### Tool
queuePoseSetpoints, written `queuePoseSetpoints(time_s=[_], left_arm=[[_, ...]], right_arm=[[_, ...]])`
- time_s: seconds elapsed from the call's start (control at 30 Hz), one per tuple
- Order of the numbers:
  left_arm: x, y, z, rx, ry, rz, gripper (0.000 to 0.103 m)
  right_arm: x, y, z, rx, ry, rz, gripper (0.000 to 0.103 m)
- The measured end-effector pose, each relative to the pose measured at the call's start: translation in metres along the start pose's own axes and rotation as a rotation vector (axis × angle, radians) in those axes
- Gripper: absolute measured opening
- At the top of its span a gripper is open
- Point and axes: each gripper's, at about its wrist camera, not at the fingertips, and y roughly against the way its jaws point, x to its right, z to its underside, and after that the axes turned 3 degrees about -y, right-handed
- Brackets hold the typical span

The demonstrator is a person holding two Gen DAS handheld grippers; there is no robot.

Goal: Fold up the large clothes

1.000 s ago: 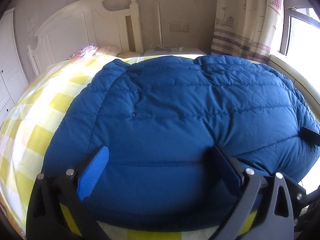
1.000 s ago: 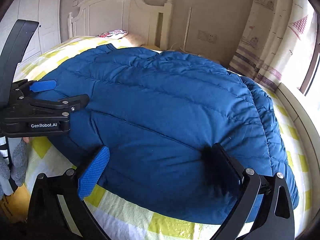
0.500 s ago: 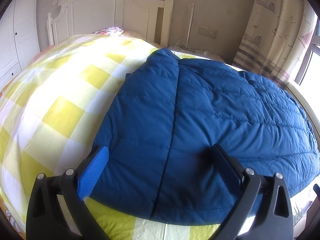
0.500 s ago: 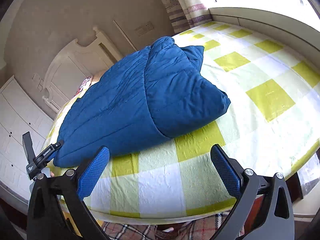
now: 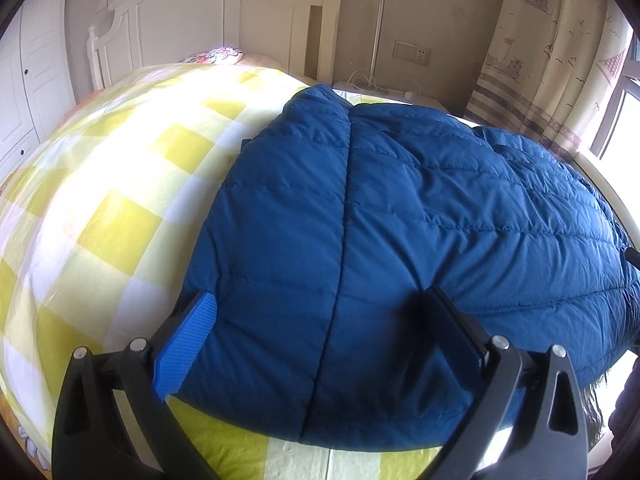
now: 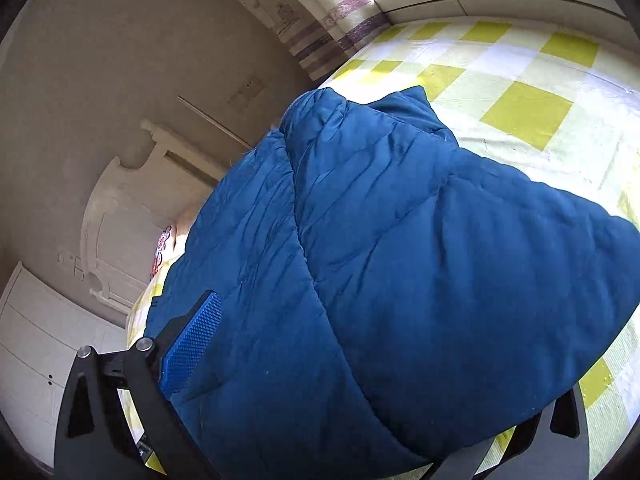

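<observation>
1 blue jacket (image 5: 420, 240), 1 checked bed (image 5: 100, 200), 2 grippers (image 5: 320, 316).

Bedroom in a home: bed (image 5: 120, 208) had a yellow-checked sheet, white headboard (image 5: 224, 20), pillow (image 5: 216, 56); patterned curtain (image 5: 552, 60) hung by window (image 5: 628, 112); white wardrobe (image 5: 24, 92); wall socket (image 5: 412, 53).

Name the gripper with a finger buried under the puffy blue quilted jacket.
The right gripper, jaws just closing around the jacket; left gripper shows both fingers.
</observation>
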Motion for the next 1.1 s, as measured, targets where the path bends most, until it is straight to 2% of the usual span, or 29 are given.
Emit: queuePoseSetpoints(time_s=[0.03, 0.07, 0.13, 0.2, 0.3, 0.43, 0.53, 0.6, 0.73, 0.8, 0.9, 0.97, 1.1], left_arm=[[0.001, 0.0, 0.001, 0.0, 0.001, 0.0, 0.101], [0.001, 0.0, 0.001, 0.0, 0.003, -0.001, 0.101], [0.003, 0.001, 0.002, 0.002, 0.002, -0.001, 0.101], [0.005, 0.003, 0.002, 0.004, -0.006, -0.013, 0.101], [0.012, 0.016, 0.006, 0.022, -0.056, -0.036, 0.1], [0.032, 0.056, -0.003, 0.087, -0.054, 0.054, 0.098], [0.076, 0.072, -0.029, 0.115, -0.131, 0.094, 0.099], [0.115, 0.069, -0.049, 0.13, -0.198, 0.073, 0.1], [0.185, 0.024, -0.093, 0.035, -0.258, 0.067, 0.1], [0.213, -0.01, -0.108, -0.029, -0.278, 0.03, 0.1], [0.245, -0.067, -0.114, -0.125, -0.352, -0.074, 0.1], [0.25, -0.1, -0.111, -0.178, -0.366, -0.097, 0.101], [0.242, -0.098, -0.111, -0.142, -0.322, -0.071, 0.1]], right_arm=[[0.005, -0.001, -0.001, 0.023, -0.018, -0.026, 0.064], [0.015, -0.002, -0.005, 0.031, -0.052, -0.113, 0.055], [0.033, 0.005, -0.008, 0.036, -0.122, -0.229, 0.047], [0.04, 0.015, -0.006, 0.04, -0.142, -0.294, 0.043], [0.049, 0.038, 0.002, 0.037, -0.13, -0.349, 0.042], [0.072, 0.067, 0.015, 0.02, -0.122, -0.385, 0.041], [0.089, 0.086, 0.019, 0.036, -0.111, -0.389, 0.041], [0.094, 0.098, 0.018, 0.049, -0.077, -0.373, 0.041], [0.106, 0.108, 0.015, 0.053, -0.06, -0.361, 0.041], [0.108, 0.112, 0.019, 0.051, -0.052, -0.357, 0.041], [0.107, 0.113, 0.02, 0.047, -0.031, -0.345, 0.042], [0.105, 0.113, 0.019, 0.042, -0.022, -0.342, 0.042], [0.1, 0.112, 0.016, 0.05, 0.003, -0.325, 0.042]])
